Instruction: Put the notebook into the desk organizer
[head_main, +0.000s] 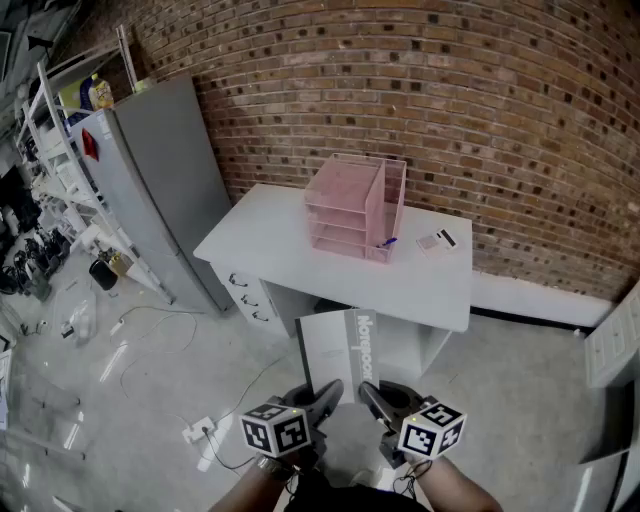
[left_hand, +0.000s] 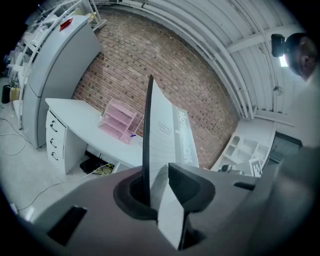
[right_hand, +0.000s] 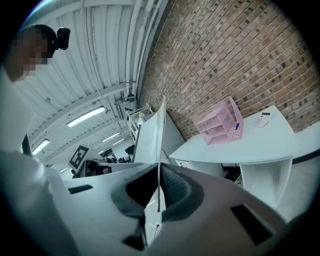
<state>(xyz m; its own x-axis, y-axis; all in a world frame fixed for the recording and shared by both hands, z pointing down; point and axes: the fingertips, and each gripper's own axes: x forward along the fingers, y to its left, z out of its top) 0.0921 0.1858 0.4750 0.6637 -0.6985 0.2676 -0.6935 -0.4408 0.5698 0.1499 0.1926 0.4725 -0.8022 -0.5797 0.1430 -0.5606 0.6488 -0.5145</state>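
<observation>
— So, where's our notebook?
— Near us, short of the desk, long axis pointing far toward the desk organizer; our left gripper and right gripper both clamp its near edge.

Head view: I look steeply down on the white rectangular desk.
Gripper views: both face it, sharing the pink plastic organizer.

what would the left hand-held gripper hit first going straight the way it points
Besides the white notebook that the left hand-held gripper holds, probably the white desk, right of the pink plastic organizer; height is unclear, so it might pass over to the brick wall.
</observation>
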